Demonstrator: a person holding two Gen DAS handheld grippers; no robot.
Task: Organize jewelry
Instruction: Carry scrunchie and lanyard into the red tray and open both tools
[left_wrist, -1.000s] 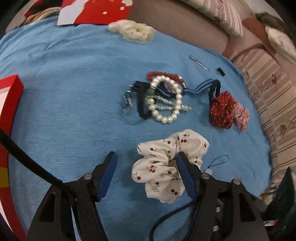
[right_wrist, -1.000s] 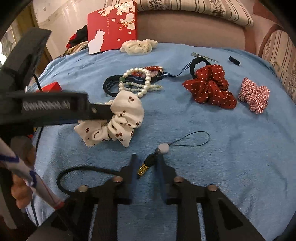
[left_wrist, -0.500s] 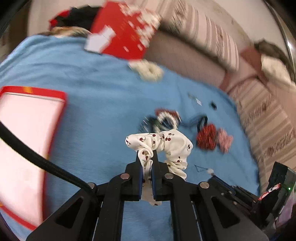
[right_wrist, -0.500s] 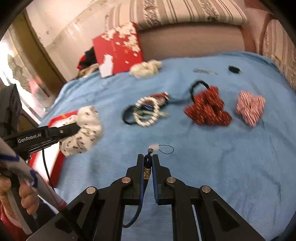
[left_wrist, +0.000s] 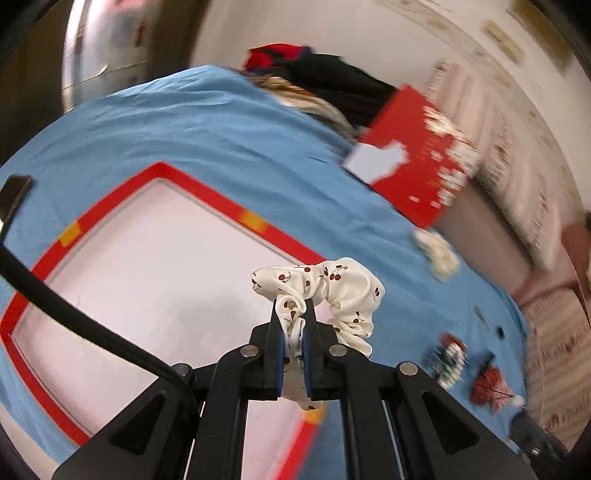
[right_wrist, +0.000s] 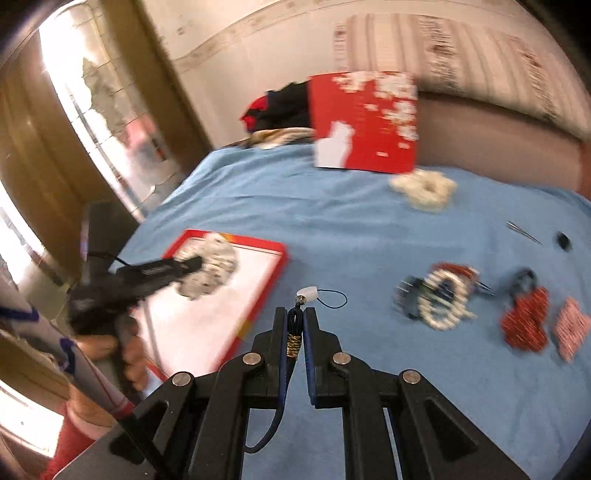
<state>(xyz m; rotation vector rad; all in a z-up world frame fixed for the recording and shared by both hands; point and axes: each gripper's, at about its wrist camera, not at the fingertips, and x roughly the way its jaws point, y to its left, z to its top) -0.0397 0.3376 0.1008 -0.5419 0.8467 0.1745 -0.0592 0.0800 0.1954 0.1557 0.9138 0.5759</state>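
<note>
My left gripper (left_wrist: 293, 317) is shut on a white cherry-print scrunchie (left_wrist: 332, 291) and holds it above the red-rimmed box with a white floor (left_wrist: 159, 258). In the right wrist view the left gripper (right_wrist: 192, 264) and scrunchie (right_wrist: 208, 271) hang over that box (right_wrist: 258, 284). My right gripper (right_wrist: 295, 317) is shut on a dark cord charm with a white bead (right_wrist: 308, 293), above the blue cloth to the right of the box.
A pearl bracelet pile (right_wrist: 443, 295), a red dotted scrunchie (right_wrist: 524, 323), a pink checked scrunchie (right_wrist: 570, 328), a cream scrunchie (right_wrist: 424, 190), a hairpin (right_wrist: 522, 230) and the red box lid (right_wrist: 364, 122) lie on the blue cloth (right_wrist: 332, 221).
My left gripper closed on the cherry scrunchie, lifted it and carried it left over the box. My right gripper closed on the cord charm, lifted it and swung left.
</note>
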